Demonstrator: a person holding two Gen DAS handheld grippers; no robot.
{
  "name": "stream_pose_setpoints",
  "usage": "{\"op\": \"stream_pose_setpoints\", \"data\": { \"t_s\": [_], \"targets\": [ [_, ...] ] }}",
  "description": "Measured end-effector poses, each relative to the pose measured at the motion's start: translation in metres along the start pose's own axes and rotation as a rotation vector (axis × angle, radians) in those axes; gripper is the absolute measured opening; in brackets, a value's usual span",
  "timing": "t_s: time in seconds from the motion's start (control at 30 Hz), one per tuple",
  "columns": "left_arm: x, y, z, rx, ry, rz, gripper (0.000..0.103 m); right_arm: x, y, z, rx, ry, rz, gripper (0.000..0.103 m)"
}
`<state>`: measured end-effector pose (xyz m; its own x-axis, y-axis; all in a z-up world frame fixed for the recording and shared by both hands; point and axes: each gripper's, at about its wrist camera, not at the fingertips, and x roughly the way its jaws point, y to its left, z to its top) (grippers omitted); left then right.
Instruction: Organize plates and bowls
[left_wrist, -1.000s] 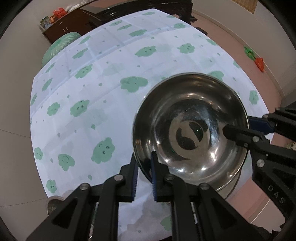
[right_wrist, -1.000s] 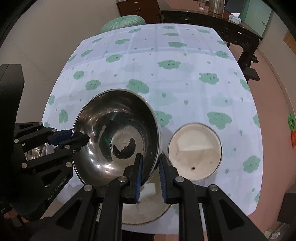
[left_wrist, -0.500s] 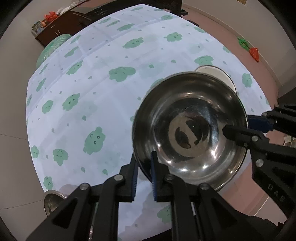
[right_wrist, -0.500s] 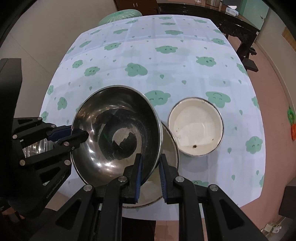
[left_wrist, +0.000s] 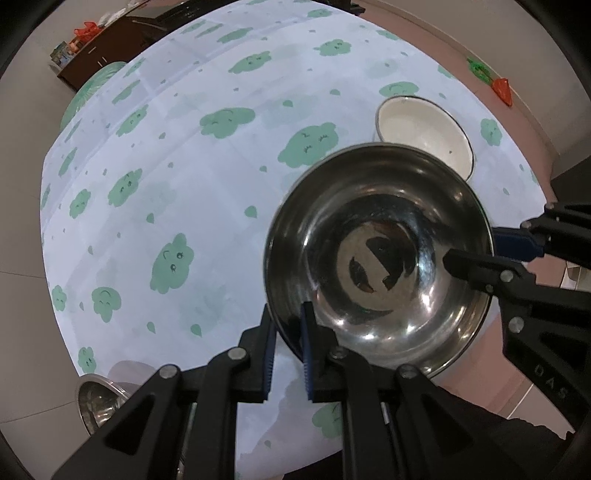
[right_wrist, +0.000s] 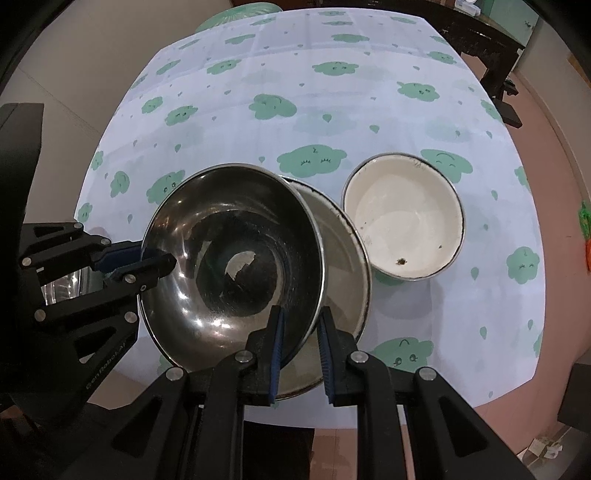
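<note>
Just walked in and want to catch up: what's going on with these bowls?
A person is tidying dishes on a table covered by a cloud-print cloth. Both hand-held tools grip one large steel bowl by opposite sides of its rim: the left tool and the right tool. The bowl hangs tilted over a shallow plate, apparently to be set on it. A white enamel bowl sits beside the plate, and another small steel bowl waits at the table's edge.

Ahead of the gripper, a table under a pale tablecloth (right_wrist: 369, 92) printed with green clouds. Beyond its far edge, a dark wooden sideboard (right_wrist: 476, 37) and a green round stool (left_wrist: 85, 99). Pinkish floor (left_wrist: 443, 44) to the right, beige tiles (left_wrist: 18, 184) left.
</note>
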<state>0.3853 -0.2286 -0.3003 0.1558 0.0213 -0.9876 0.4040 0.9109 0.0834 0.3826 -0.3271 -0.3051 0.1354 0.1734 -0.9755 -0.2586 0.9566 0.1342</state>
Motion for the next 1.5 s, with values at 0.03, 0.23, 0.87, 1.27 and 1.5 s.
{"op": "stream_pose_setpoints", "data": {
  "t_s": [0.03, 0.23, 0.87, 1.27, 1.5],
  "targets": [
    [0.0, 0.0, 0.0, 0.0, 0.001, 0.001, 0.01, 0.001, 0.0, 0.0, -0.001, 0.003, 0.0, 0.02],
    [0.001, 0.0, 0.002, 0.014, 0.001, 0.013, 0.01, 0.006, 0.002, 0.0, -0.009, 0.014, -0.005, 0.02],
    [0.0, -0.001, 0.003, 0.007, -0.005, 0.009, 0.016, 0.007, 0.004, -0.003, 0.0, 0.02, 0.006, 0.024],
    [-0.008, 0.007, 0.007, -0.023, -0.027, -0.001, 0.03, -0.007, -0.001, 0.0, 0.009, -0.019, 0.016, 0.024],
    [-0.012, 0.01, 0.012, -0.039, -0.041, -0.002, 0.035, -0.012, -0.001, 0.001, 0.009, -0.037, 0.04, 0.024]
  ]
}}
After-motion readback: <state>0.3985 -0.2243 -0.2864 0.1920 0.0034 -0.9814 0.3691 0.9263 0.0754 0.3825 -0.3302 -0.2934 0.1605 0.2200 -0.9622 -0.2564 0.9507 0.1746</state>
